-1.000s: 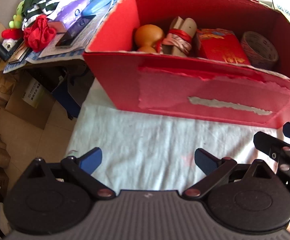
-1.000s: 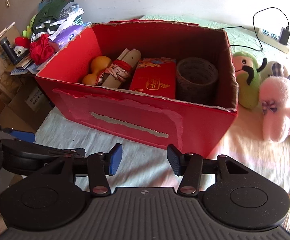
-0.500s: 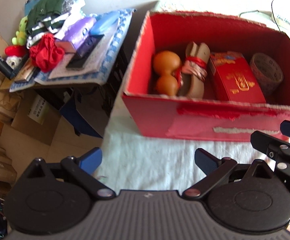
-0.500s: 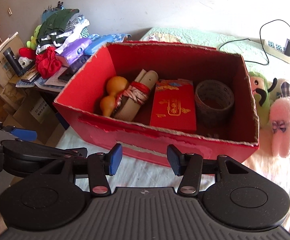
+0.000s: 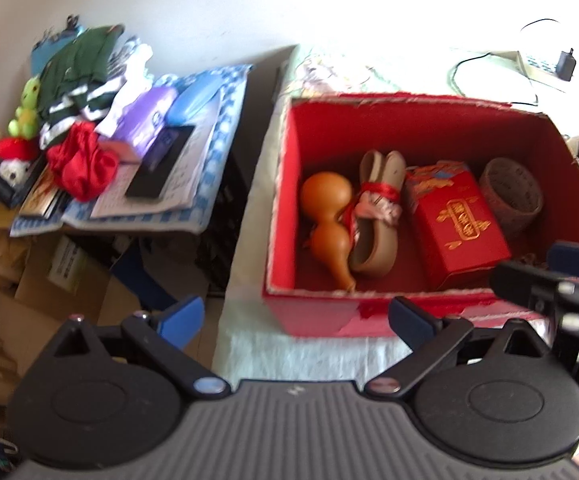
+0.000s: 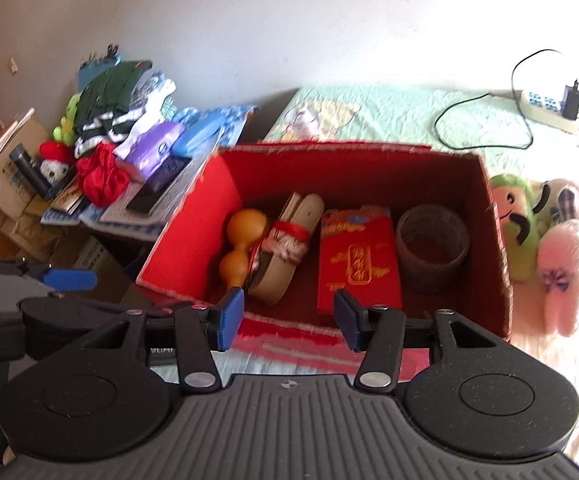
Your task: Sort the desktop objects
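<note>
White cloth (image 5: 289, 356) covers the bed surface, pale wall behind, cluttered side table (image 5: 193, 216) off to the left. Red cardboard box (image 6: 501, 280) sits on the cloth, open top, torn edges, front face scuffed. Both grippers hover above its near wall, nothing held. Left gripper (image 5: 295, 316): jaws spread wide, over the box's near-left corner. Right gripper (image 6: 287, 316): jaws apart, narrower gap, centred on the near wall. Box contents, left to right: orange gourd (image 6: 241, 248), glossy, two-lobed; tan rolled bundle (image 6: 285, 252) tied with red ribbon, touching the gourd; red packet (image 6: 359, 260) with gold print, lying flat; tape roll (image 6: 433, 248), brownish, upright on its rim near the right wall. Plush toys (image 6: 545, 240) lie outside, just beside the right wall.
</note>
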{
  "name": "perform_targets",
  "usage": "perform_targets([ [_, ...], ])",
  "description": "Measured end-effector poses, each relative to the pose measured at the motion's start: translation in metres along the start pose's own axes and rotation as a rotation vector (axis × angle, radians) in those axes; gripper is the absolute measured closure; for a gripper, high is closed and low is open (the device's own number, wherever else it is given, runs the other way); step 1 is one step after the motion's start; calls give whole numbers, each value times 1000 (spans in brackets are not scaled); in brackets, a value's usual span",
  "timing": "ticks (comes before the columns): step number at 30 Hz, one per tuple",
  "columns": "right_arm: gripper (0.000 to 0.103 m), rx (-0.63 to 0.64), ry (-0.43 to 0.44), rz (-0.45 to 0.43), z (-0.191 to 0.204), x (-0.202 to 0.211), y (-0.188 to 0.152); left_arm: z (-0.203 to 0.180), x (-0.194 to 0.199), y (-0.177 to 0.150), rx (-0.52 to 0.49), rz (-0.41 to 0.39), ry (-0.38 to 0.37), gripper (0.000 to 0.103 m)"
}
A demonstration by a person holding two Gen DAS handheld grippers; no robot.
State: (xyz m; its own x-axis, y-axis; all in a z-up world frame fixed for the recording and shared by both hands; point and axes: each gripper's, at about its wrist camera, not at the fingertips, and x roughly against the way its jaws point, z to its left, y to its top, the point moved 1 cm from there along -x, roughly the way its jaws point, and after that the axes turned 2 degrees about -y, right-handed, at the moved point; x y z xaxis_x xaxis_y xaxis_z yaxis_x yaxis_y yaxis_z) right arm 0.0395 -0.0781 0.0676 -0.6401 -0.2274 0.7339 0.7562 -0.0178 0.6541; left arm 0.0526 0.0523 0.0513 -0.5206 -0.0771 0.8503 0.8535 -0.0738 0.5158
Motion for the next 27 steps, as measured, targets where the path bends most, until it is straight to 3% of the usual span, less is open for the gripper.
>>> perform_targets([
  [15,50,-94,-176,-64,-31,-19,23,-34,-20,41,-100,-25,-70,3],
  [27,44,-103,-218,-11,-43,-48,32,-47,-54,57,-118,30,-101,3],
])
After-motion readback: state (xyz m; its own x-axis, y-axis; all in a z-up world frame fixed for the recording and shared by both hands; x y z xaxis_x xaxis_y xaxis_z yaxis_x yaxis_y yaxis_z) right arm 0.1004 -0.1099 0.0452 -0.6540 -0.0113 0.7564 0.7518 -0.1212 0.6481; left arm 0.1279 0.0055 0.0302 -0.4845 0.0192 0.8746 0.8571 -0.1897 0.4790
